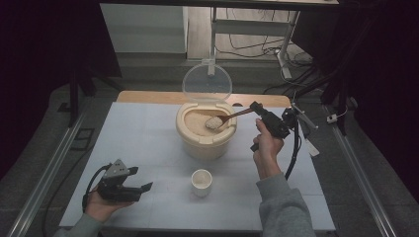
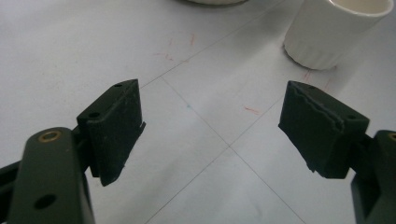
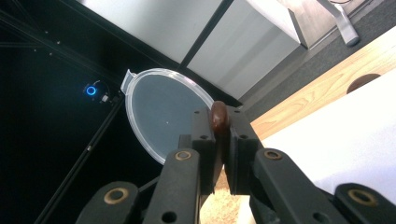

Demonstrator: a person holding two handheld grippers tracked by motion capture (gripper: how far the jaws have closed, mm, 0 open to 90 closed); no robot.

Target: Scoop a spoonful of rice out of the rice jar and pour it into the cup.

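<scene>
Covering most of the work area, the white table [image 1: 148, 143] carries everything within reach of both arms. At its far middle stands the tub [image 1: 205, 140], a cream container of grain, with its clear lid [image 1: 207, 83] hinged up and back, so the opening stays free for scooping. The cup [image 1: 201, 182] sits nearer the person, just in front of the tub, a short carry away, which I judge makes it the place where the grain goes.

The right gripper [image 1: 258, 109] comes in from the tub's right side, clenched on the end of the wooden spoon [image 1: 225, 119]; in the right gripper view the handle's brown tip pokes up between the closed jaws. The spoon's bowl, heaped with grain, hangs over the tub's opening, so spills would fall back in.

The left gripper [image 1: 143, 188] rests low at the near left corner, jaws spread apart and holding nothing, pointed toward the cup, probably ready to steady it.
</scene>
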